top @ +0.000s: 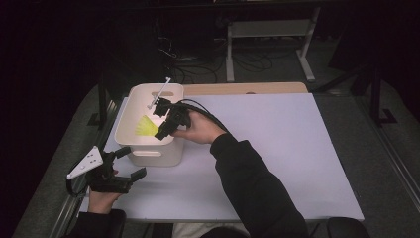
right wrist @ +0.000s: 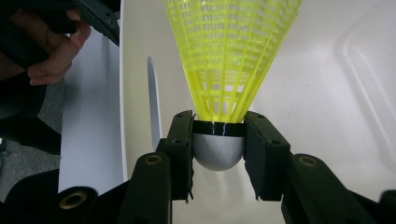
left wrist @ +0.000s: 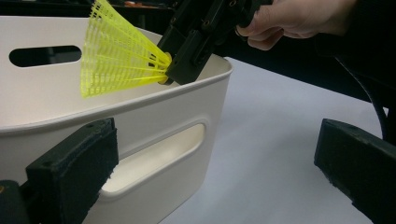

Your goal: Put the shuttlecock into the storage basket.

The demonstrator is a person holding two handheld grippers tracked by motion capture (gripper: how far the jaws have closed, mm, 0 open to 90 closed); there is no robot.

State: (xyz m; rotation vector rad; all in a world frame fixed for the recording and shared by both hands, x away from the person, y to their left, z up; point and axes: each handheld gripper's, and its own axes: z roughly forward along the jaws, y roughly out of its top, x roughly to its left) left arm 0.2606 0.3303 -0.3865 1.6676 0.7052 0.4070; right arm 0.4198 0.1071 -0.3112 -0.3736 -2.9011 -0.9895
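A yellow plastic shuttlecock (top: 146, 128) with a silver-grey cork hangs over the inside of a white plastic bin (top: 148, 154). My right gripper (top: 161, 133) is shut on its cork and reaches in over the bin's near right rim. In the right gripper view the cork (right wrist: 218, 151) sits clamped between the two pads, and the skirt (right wrist: 229, 46) points away toward the bin's floor. In the left gripper view the shuttlecock (left wrist: 119, 53) is above the rim, skirt tilted left. My left gripper (top: 134, 160) stands open just in front of the bin's handle slot (left wrist: 154, 154), holding nothing.
The bin stands at the back left of a white tabletop (top: 277, 148), with a wooden strip (top: 247, 88) behind it. A white stand's legs (top: 267, 29) and loose cables (top: 198, 64) lie on the floor beyond. The right forearm (top: 247, 183) crosses the table's middle.
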